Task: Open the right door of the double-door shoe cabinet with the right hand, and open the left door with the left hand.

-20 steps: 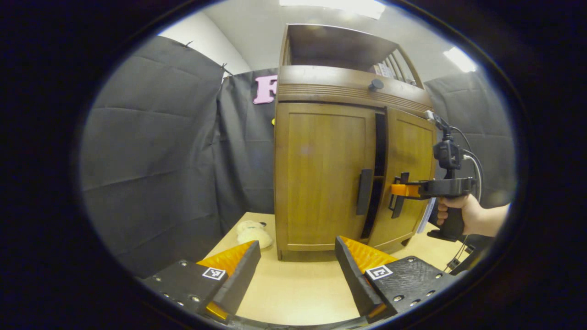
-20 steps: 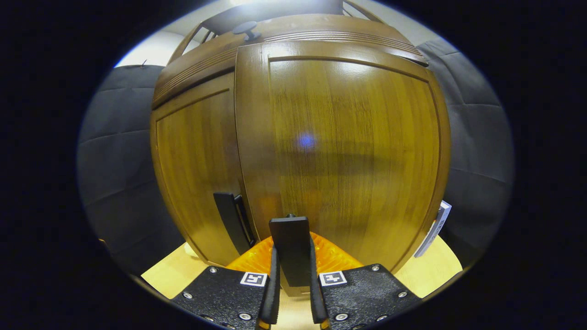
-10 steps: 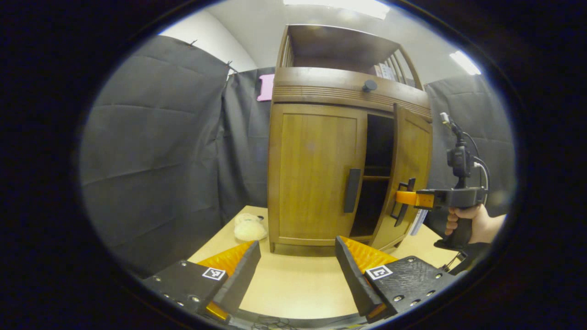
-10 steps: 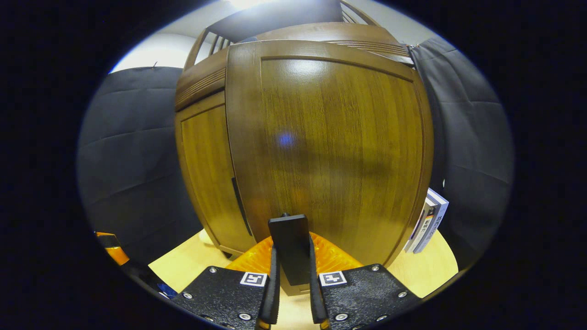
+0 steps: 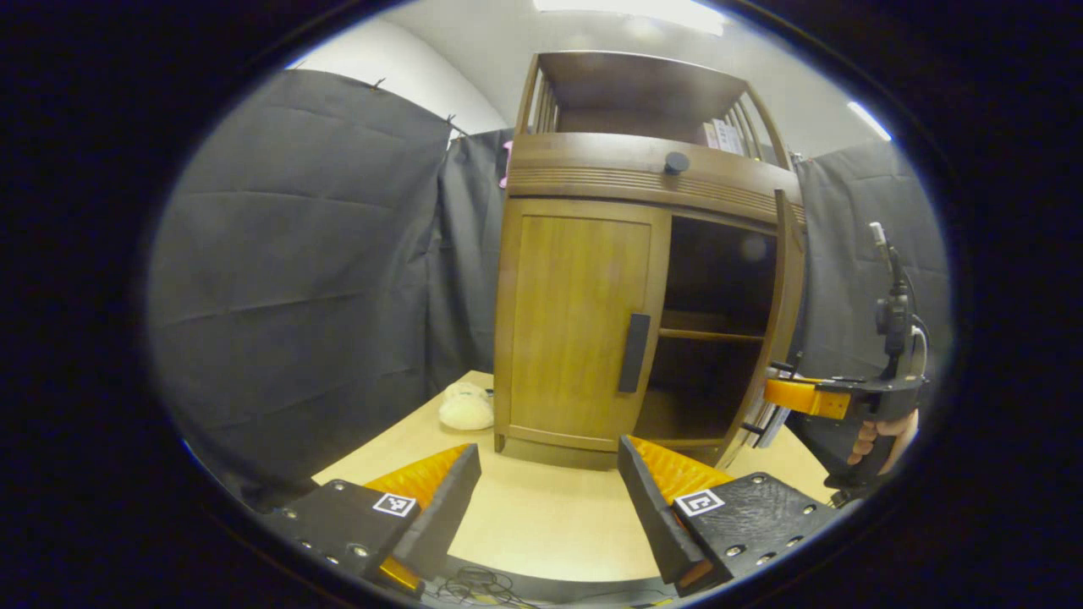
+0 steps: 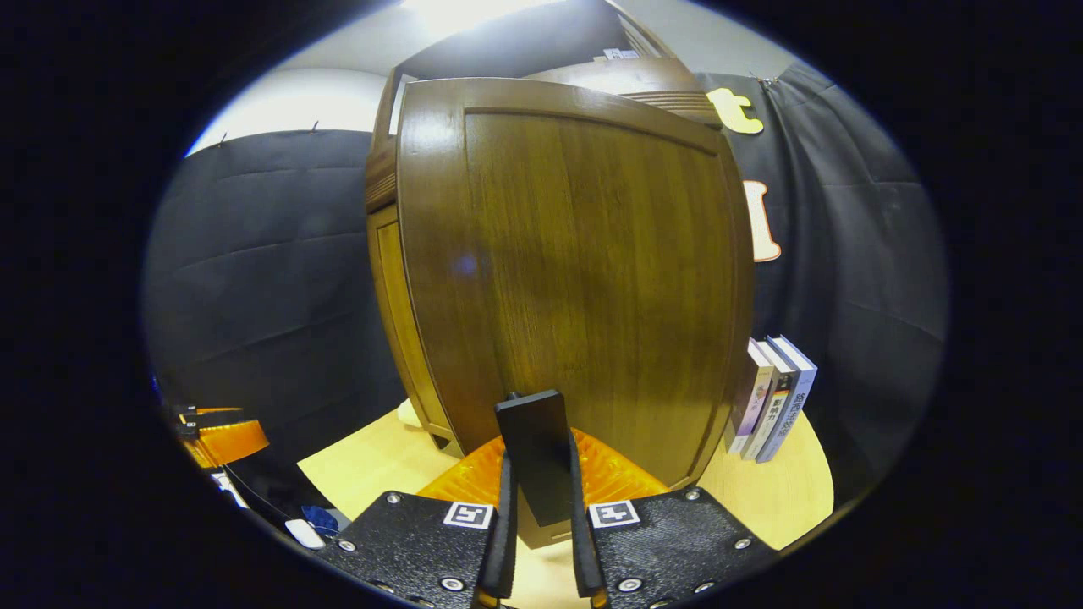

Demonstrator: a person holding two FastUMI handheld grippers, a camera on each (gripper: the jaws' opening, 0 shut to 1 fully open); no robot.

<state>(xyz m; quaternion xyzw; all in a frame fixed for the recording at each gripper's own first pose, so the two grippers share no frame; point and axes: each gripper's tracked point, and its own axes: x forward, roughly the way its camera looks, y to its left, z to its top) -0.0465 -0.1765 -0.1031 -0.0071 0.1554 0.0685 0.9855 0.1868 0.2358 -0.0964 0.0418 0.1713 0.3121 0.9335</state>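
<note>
Cabinet (image 5: 584,321) stands on the worktop (image 5: 541,516), its right door (image 6: 575,271) swung wide, so step one looks nearly done. Right claw (image 6: 539,474) is clamped on that door's handle (image 6: 533,448). Left claw (image 5: 546,495), fingers apart, hovers well short; next it must reach the left door (image 5: 575,321) handle (image 5: 634,353).

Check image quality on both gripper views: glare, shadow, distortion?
Left gripper view: ceiling lights blown out at the top edge; the open compartment sits in deep shadow, only its shelf readable; left door evenly lit. Right gripper view: strong fisheye bulge on the right door, glare along its top, a faint blue flare spot on the panel; the handle between the tongs is sharp.
</note>
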